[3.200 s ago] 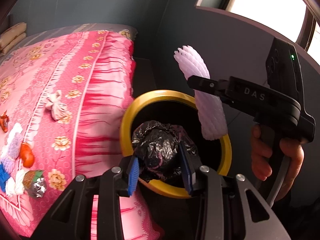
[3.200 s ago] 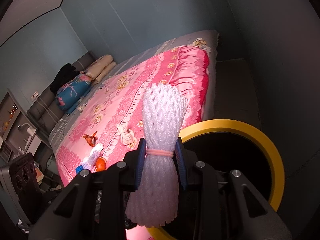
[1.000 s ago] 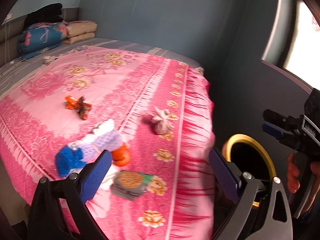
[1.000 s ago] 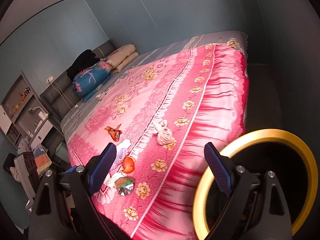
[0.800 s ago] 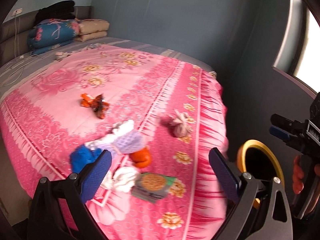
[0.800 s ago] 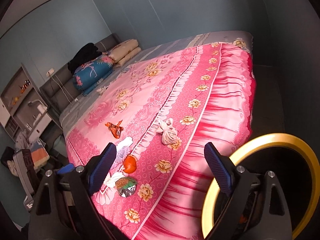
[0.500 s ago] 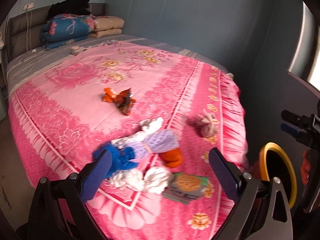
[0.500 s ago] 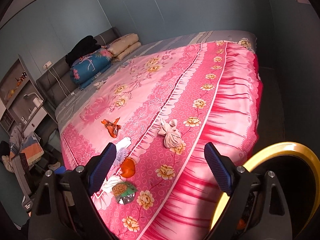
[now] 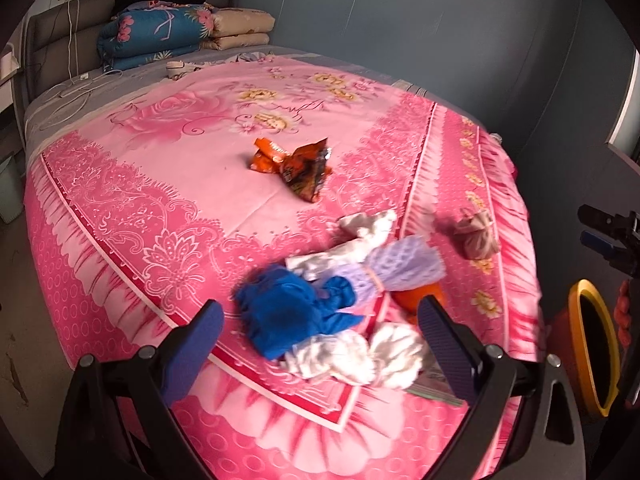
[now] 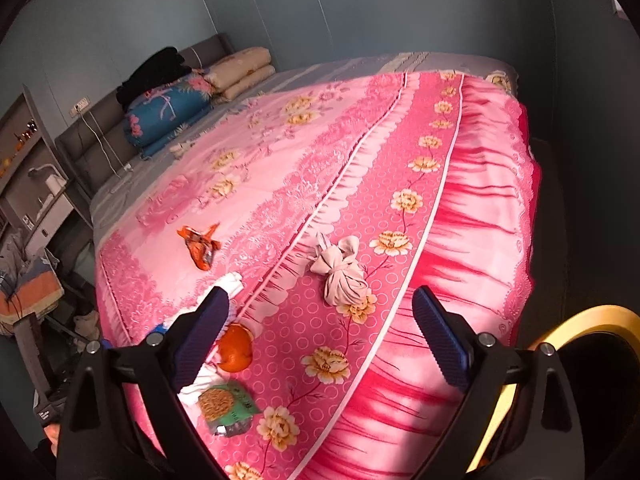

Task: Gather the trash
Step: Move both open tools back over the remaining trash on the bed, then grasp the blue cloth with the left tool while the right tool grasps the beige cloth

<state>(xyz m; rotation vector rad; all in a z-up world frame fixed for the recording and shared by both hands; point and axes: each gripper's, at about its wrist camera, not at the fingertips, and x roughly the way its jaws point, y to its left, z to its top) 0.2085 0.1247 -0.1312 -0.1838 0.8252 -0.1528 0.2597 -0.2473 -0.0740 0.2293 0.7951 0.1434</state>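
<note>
Both tongs released and empty, the left gripper (image 9: 320, 344) could snag the pink bedspread (image 9: 160, 184) grabbing the blue wad (image 9: 288, 316) at twelve o'clock, while the right gripper (image 10: 320, 332) waits.

Two grippers show, the left gripper (image 9: 320, 344) and the right gripper (image 10: 320, 332), each with two blue-padded fingers spread wide. At the right edge of the frame stands one yellow-rimmed bin (image 9: 592, 344). On the pink bedspread (image 9: 160, 184) lie one orange snack wrapper (image 9: 296, 164), one knotted beige bundle (image 10: 340, 268), one blue crumpled piece (image 9: 288, 316), one lilac foam net (image 9: 404, 264), one orange fruit (image 10: 236, 348), one green biscuit packet (image 10: 224, 404), and two white wads (image 9: 360, 356), blurred.
</note>
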